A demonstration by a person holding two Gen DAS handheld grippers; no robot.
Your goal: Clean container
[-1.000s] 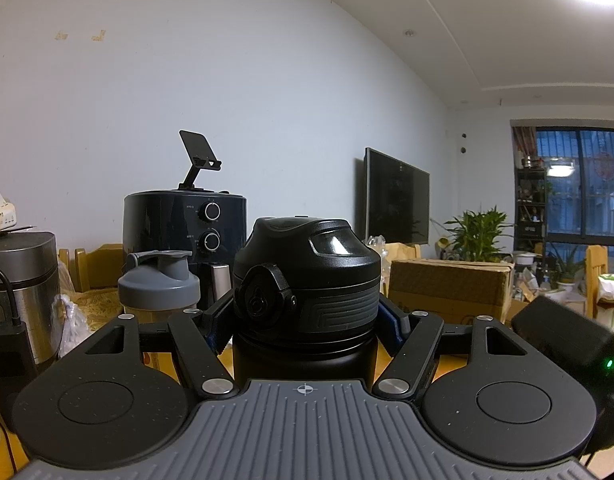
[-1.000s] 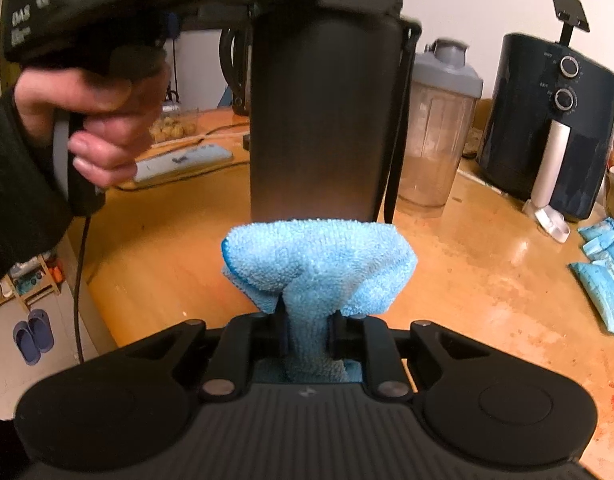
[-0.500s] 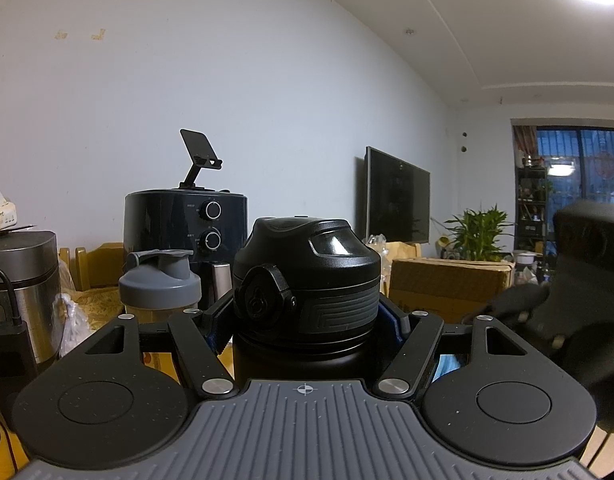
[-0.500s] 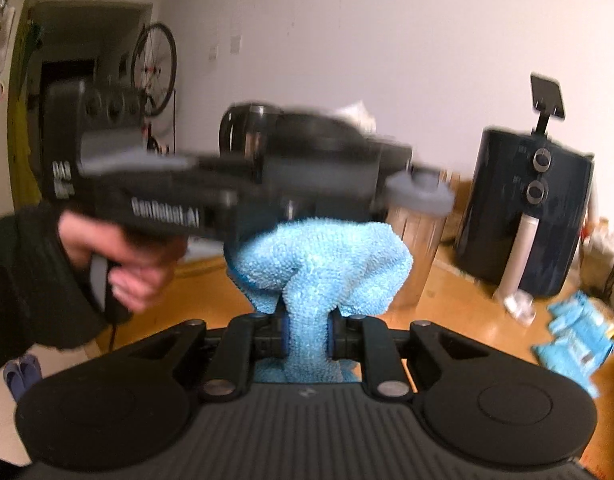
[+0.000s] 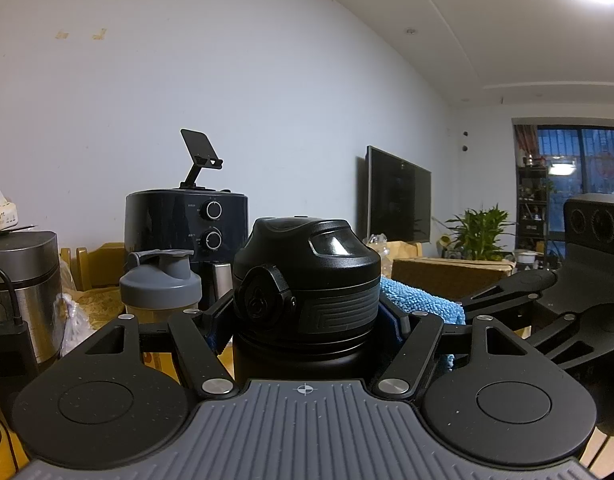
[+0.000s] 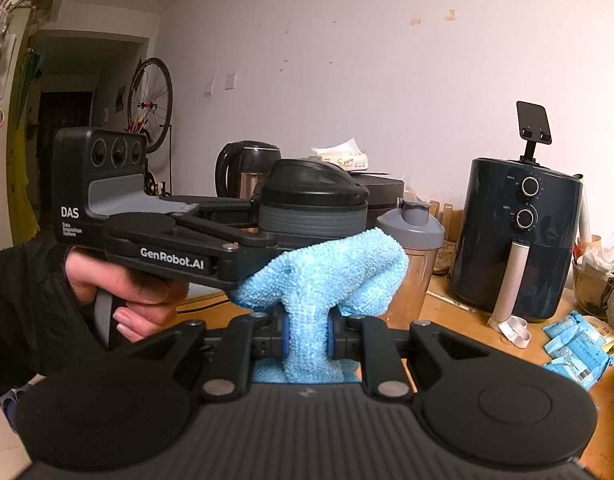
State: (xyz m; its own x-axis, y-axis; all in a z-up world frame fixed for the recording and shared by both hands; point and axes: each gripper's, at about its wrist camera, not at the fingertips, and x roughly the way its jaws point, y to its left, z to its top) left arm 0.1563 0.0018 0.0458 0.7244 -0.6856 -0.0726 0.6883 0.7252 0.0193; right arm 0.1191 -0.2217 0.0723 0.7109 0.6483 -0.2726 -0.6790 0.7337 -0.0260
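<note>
Left wrist cam: left gripper (image 5: 305, 320) is clamping the black bottle (image 5: 307, 280) just under its lid, holding it upright above the table (image 6: 459, 320). Right gripper (image 6: 307, 338) is pinching a blue cloth (image 6: 327, 276) tight w/ narrow jaws, pressing vs the bottle's side.

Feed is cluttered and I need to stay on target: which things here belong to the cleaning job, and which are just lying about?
In the job:
black bottle, clamped in the left gripper
blue cloth, pinched in the right gripper

Lying about:
air fryer
grey-lidded shaker
kettle
blue packets
</note>
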